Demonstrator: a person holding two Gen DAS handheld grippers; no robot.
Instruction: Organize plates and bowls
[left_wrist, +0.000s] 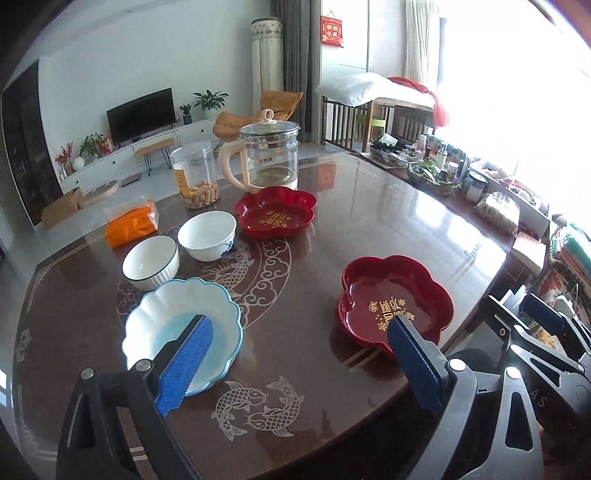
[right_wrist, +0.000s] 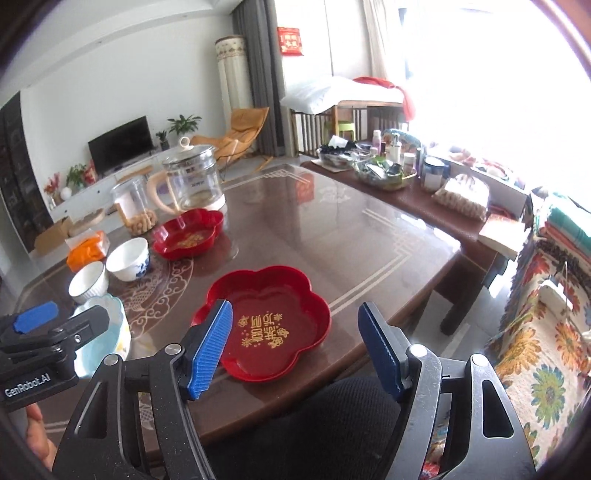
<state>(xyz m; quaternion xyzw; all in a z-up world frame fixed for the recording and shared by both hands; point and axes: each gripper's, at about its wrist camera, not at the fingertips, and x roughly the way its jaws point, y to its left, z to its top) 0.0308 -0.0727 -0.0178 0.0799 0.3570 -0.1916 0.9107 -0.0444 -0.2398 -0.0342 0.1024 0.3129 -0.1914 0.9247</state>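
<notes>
The left gripper (left_wrist: 299, 354) hangs above the worktop (left_wrist: 369, 229) with its jaws spread wide and nothing between them; the right gripper (right_wrist: 295, 347) is likewise released and empty. No earlier picture is given, so only this stance can be told.

Seen along the left gripper, the pale blue scalloped bowl (left_wrist: 177, 317) lies just ahead and to its left, partly behind the left pad. The near red flower-shaped plate (right_wrist: 266, 317) sits directly ahead of the right gripper, close to the worktop's near edge, so the right hand looks the nearer one for it, and the left hand for the blue bowl. Neither dish has a long axis to speak of; both are roughly round, so a rim grip from any side seems possible.

Further out on the left stand two white bowls, the ribbed white bowl (left_wrist: 149, 264) and the blue-painted white bowl (left_wrist: 207, 234), near each other but apart. Beyond them rests the far red plate (left_wrist: 275, 210), matching the near one and well apart from it; stacking the pair would probably mean a long carry.

Behind stand a glass kettle (left_wrist: 267, 155), a clear snack jar (left_wrist: 194, 177) and an orange packet (left_wrist: 131, 225).

The blue bowl's near rim is hidden by the left gripper, and in the right wrist view most of it is hidden by the left gripper's body. The window side is washed out by glare.
</notes>
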